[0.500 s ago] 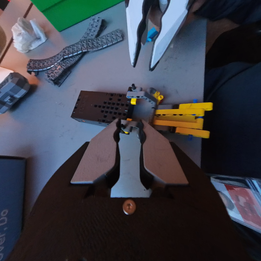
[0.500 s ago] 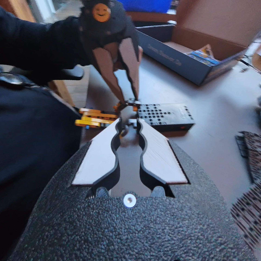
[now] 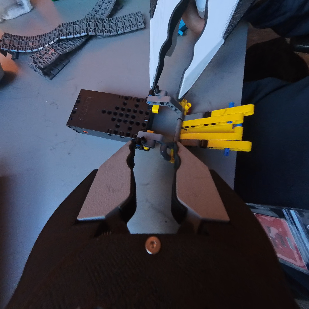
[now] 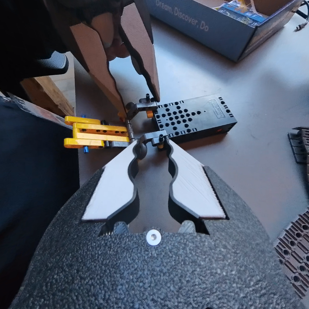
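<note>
The black perforated block [image 3: 108,115] lay flat on the grey table [image 3: 41,158], joined at 1 end by 2 grey arms to a bundle of yellow beams [image 3: 217,127]. The left gripper [image 3: 153,147] straddled 1 grey arm [image 3: 150,138] at that end of the block. The right gripper [image 4: 152,142] straddled the opposite grey arm [image 4: 150,135]. Both pairs of tongs stood parted, tips against the pieces. I couldn't tell whether they squeezed. Loose tread strips [image 3: 75,33] lay well beyond the block.
</note>
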`<state>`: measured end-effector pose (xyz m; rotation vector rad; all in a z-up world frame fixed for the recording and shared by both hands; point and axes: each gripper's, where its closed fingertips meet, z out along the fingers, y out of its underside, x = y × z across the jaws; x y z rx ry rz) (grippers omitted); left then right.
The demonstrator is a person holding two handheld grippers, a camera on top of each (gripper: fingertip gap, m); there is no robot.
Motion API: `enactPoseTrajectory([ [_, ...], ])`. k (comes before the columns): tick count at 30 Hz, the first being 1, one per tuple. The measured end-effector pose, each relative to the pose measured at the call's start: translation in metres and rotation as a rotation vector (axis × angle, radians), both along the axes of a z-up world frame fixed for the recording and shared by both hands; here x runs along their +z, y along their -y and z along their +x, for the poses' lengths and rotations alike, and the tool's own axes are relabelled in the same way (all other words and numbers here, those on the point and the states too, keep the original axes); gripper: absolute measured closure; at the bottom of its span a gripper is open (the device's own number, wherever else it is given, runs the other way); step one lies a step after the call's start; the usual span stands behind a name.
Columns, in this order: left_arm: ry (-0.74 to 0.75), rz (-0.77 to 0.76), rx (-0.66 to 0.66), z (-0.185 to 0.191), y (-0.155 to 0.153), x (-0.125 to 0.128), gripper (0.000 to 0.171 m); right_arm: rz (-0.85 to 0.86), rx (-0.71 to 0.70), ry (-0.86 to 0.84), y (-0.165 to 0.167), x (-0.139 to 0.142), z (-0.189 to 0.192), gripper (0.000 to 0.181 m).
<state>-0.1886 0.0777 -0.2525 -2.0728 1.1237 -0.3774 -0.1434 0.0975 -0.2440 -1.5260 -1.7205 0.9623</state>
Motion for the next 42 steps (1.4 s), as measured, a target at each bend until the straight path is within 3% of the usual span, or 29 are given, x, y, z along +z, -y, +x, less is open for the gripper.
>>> enactPoseTrajectory([
  [7, 0.012, 0.014, 0.016, 0.001, -0.002, 0.003, 0.128, 0.039, -0.012, 0.002, -0.001, -0.001, 0.0, 0.152],
  [9, 0.055, 0.02, 0.042, 0.005, -0.005, 0.009, 0.12, 0.014, -0.025, 0.015, -0.002, -0.002, -0.001, 0.143],
  [12, 0.106, -0.015, 0.146, 0.008, -0.013, 0.01, 0.109, -0.045, -0.073, 0.037, -0.001, -0.004, -0.006, 0.13],
  [15, 0.035, -0.025, 0.271, 0.0, -0.024, -0.006, 0.105, -0.078, -0.181, 0.064, -0.002, -0.008, -0.014, 0.121],
  [17, 0.032, -0.021, 0.288, 0.004, -0.024, -0.012, 0.113, -0.032, -0.277, 0.117, -0.01, -0.016, -0.016, 0.118],
  [20, -0.017, 0.05, 0.313, 0.0, -0.03, -0.012, 0.13, -0.005, -0.34, 0.141, -0.013, -0.02, -0.018, 0.135],
  [27, -0.158, 0.154, 0.418, -0.007, -0.048, -0.014, 0.132, -0.016, -0.486, 0.22, -0.031, -0.031, -0.025, 0.132],
  [34, -0.168, 0.181, 0.403, -0.012, -0.06, -0.014, 0.133, -0.017, -0.521, 0.221, -0.041, -0.031, -0.03, 0.135],
  [38, -0.039, 0.14, 0.318, -0.007, -0.047, -0.008, 0.135, -0.026, -0.38, 0.186, -0.03, -0.029, -0.03, 0.138],
  [42, -0.025, 0.138, 0.291, -0.008, -0.046, -0.007, 0.14, 0.036, -0.3, 0.196, -0.029, -0.031, -0.027, 0.14],
])
